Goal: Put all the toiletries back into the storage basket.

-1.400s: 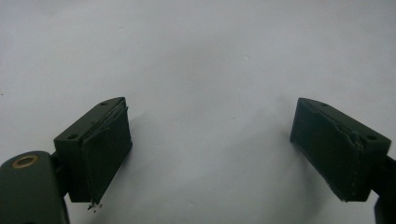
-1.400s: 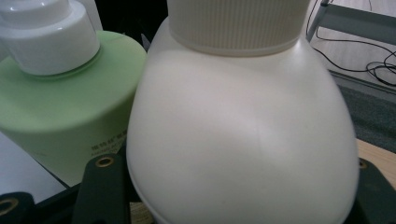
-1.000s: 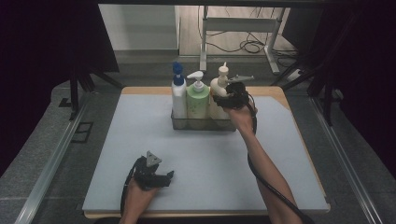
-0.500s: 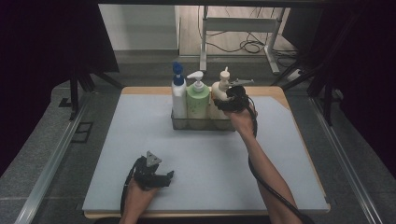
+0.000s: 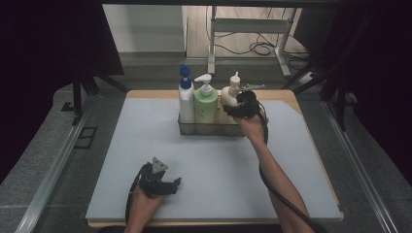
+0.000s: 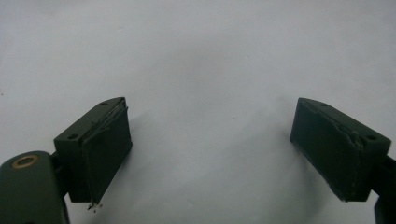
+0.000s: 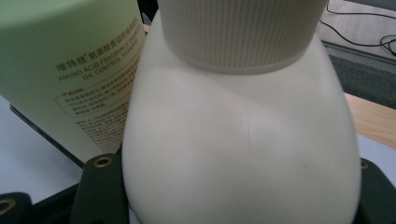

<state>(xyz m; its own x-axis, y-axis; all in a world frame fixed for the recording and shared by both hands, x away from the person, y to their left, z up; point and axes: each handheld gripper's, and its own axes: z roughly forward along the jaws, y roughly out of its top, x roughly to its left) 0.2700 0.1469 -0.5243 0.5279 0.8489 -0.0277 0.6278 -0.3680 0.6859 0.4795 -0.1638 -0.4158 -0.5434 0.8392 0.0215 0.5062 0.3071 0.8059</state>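
Risk is tipping: right gripper (image 5: pixel 239 108) pinches cream plastic pump bottle (image 7: pixel 243 140) at right end of clear rack (image 5: pixel 187 127), beside green bottle (image 5: pixel 206 106); left gripper (image 5: pixel 163 183) rests spread apart.

Three bottles (image 5: pixel 206 99) abreast in tray (image 5: pixel 209 130)

Dim room, dark at both sides. Grey floor (image 5: pixel 43 160) around the wooden worktop (image 5: pixel 291 99) under a pale mat (image 5: pixel 145 141). Beyond, white wall (image 5: pixel 145 29), metal frame (image 5: pixel 252 26), loose cables (image 5: pixel 260 48).
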